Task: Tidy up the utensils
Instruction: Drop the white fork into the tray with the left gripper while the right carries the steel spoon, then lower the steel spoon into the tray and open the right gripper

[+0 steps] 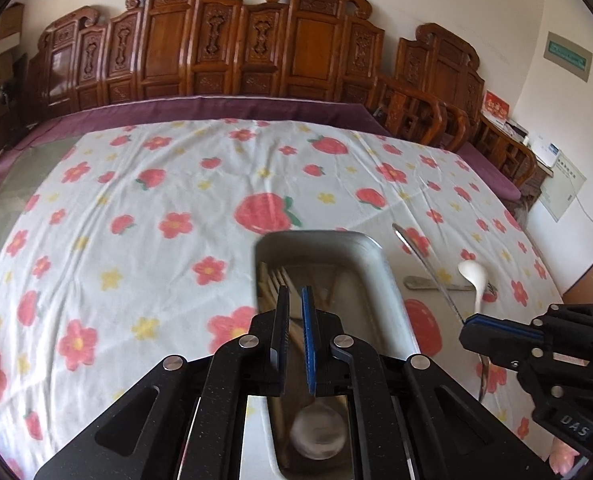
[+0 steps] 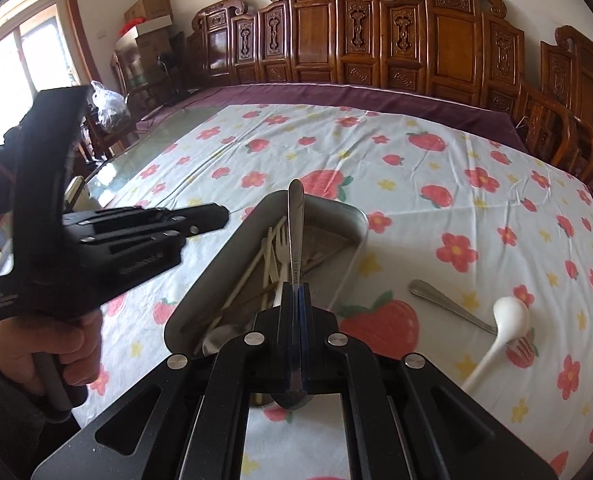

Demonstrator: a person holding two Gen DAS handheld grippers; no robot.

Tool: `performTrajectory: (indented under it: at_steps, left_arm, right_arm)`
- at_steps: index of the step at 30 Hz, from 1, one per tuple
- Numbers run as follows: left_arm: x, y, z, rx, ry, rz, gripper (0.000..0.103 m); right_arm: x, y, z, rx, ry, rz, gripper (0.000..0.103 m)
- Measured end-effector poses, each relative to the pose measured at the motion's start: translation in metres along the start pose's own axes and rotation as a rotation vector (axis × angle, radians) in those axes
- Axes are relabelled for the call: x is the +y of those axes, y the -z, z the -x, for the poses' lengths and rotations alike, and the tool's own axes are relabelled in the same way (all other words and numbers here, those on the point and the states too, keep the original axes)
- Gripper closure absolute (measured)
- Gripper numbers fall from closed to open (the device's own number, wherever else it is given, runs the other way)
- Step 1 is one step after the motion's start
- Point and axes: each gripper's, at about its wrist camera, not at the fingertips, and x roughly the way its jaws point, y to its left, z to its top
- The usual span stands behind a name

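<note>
Stainless-steel, a rectangular tray with rounded corners [image 2: 358, 216] sits on a white tablecloth printed with red flowers and strawberries [image 2: 436, 152] and holds pale wooden chopsticks [image 2: 252, 268], a pale fork [image 2: 282, 240] and a metal spoon [image 1: 318, 432] at its near end. The right gripper [image 2: 296, 292] is clamped on the handle of a slim stainless-steel utensil [image 2: 296, 216]; the handle stands up from between the pressed blue pads, stamped with lettering, and its tip lies over the tray's far part in the right wrist view. Which end piece this utensil carries cannot be told with certainty. The left gripper [image 1: 295, 300] points down at the tray interior; its two fingers stand nearly together with only a narrow slit, and nothing sits between them. A hand [image 2: 68, 344] grasps the left gripper's handle in the right wrist view. On the cloth to the right of the tray, outside it, lie a white ceramic soup spoon [image 2: 504, 320] and a second stainless-steel utensil [image 2: 448, 304]; the white spoon's handle crosses over the metal one. Carved dark wooden chairs [image 2: 376, 32] line the table's far edge.
</note>
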Motion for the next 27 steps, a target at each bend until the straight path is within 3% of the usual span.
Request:
performTrajectory:
  at_steps: [11,27]
  left_arm:
    - [0.044,-0.012,0.027,-0.072,-0.112,0.022,0.097]
    - [0.056,-0.016,0.036,-0.093,-0.122,0.03,0.097]
  right_arm:
    - [0.019,-0.014,-0.038,0.023,-0.017,-0.05,0.099]
    - [0.015,-0.017,-0.059,0.028,0.011,-0.092,0.098]
